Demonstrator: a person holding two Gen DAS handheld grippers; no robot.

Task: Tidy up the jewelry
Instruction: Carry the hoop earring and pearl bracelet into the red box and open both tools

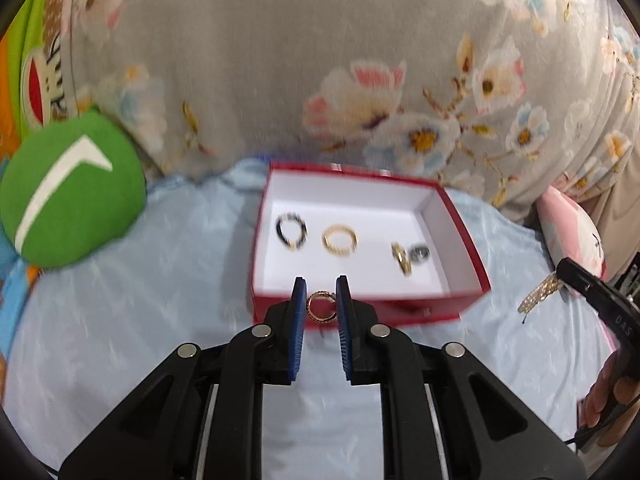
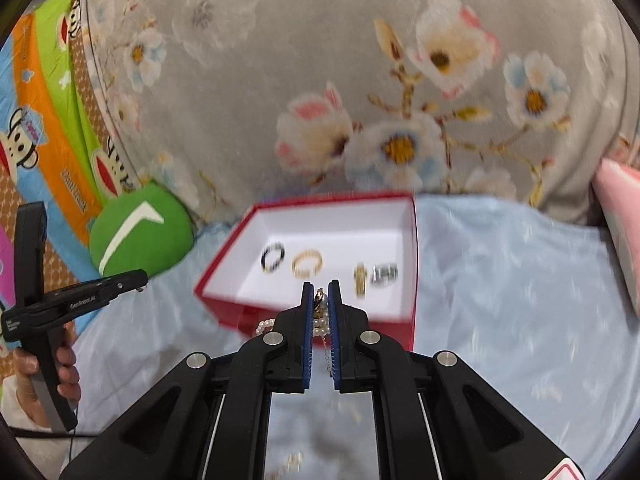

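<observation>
A red box (image 1: 400, 311) with a white inside sits on the light blue sheet (image 1: 140, 300). In it lie a black beaded ring (image 1: 291, 232), a gold ring (image 1: 340, 240), a gold ring on edge (image 1: 401, 260) and a silver ring (image 1: 418, 252). My left gripper (image 1: 320, 285) hangs over the box's near wall, shut on a small gold ring (image 1: 319, 307). My right gripper (image 2: 320, 286) is shut on a pearl-and-gold piece (image 2: 320, 304), whose pearls (image 2: 266, 325) dangle to the left. In the left wrist view the right gripper (image 1: 562, 272) is at the right edge, with that piece (image 1: 540, 297) hanging from it.
A green round cushion (image 1: 72, 196) lies left of the box. A grey floral pillow (image 1: 320, 60) rises behind it. A pink cushion (image 2: 620, 220) is at the right. A hand (image 2: 60, 372) holds the left gripper's handle.
</observation>
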